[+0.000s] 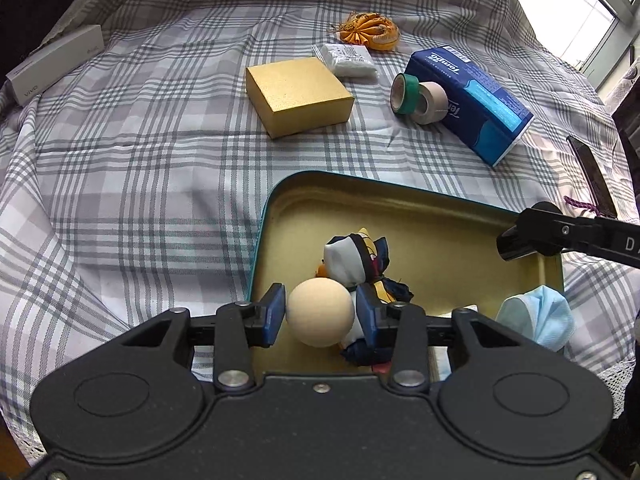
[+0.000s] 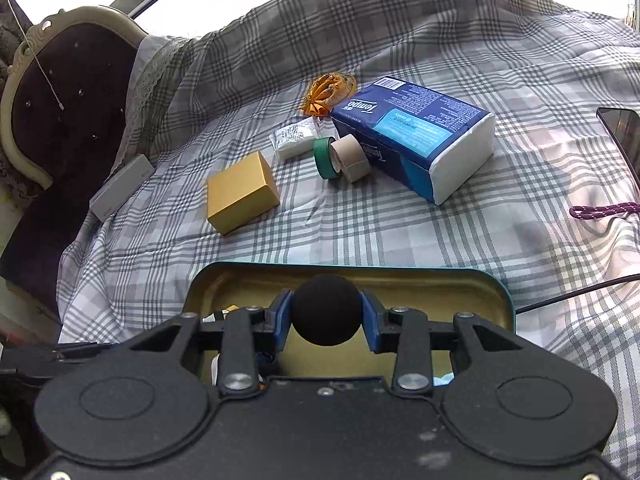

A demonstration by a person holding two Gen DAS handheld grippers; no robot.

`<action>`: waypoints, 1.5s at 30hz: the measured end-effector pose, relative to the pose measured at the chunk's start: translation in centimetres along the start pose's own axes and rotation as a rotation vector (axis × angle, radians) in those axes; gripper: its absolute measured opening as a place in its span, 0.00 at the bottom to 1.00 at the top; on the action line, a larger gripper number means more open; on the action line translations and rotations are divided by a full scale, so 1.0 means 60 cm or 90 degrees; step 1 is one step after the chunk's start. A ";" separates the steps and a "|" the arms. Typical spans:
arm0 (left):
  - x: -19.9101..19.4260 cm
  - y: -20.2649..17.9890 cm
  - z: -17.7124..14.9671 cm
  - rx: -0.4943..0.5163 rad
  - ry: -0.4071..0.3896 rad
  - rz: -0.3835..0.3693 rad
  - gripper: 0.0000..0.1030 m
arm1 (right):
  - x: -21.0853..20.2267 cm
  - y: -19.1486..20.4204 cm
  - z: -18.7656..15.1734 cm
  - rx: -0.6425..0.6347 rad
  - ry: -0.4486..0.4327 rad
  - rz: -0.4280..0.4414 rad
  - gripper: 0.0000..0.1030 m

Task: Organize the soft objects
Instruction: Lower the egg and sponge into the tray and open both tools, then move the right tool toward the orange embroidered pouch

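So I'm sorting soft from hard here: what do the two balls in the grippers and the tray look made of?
The cream ball and the black ball look like matte foam: dull, finely grainy surfaces with no shine. The tray looks like painted tin: thin rolled rim, teal outside, glossy gold inside. So likely soft balls and a hard tray.

cream ball (image 1: 320, 311) | black ball (image 2: 326, 309) | gold box (image 1: 299, 96) | grey-white plaid cloth (image 1: 140, 168)
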State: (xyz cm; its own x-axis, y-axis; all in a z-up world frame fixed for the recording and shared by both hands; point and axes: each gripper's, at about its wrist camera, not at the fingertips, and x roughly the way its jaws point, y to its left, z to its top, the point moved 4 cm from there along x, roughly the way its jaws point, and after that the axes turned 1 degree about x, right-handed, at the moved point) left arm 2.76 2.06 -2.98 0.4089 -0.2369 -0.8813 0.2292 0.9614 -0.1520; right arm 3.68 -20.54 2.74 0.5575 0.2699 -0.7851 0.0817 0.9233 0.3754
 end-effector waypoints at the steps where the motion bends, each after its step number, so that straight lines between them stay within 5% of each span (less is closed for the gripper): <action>1: 0.002 0.000 -0.001 -0.001 0.002 -0.003 0.39 | 0.001 -0.002 0.002 0.005 0.001 0.001 0.37; 22: 0.012 0.002 0.007 -0.002 -0.009 0.035 0.40 | 0.015 -0.028 0.009 0.042 -0.015 -0.011 0.45; 34: 0.028 0.023 0.051 -0.007 -0.057 0.092 0.40 | 0.027 -0.048 0.018 0.046 -0.050 -0.078 0.47; 45: 0.066 0.045 0.124 -0.020 -0.125 0.133 0.45 | 0.043 -0.089 0.054 0.055 -0.167 -0.218 0.50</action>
State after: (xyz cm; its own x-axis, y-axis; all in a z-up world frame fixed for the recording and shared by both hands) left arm 11.59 2.69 -3.51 0.6079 -0.0530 -0.7923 0.0959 0.9954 0.0070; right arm 7.38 -25.65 0.31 0.6767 -0.1363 -0.7235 0.3602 0.9184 0.1639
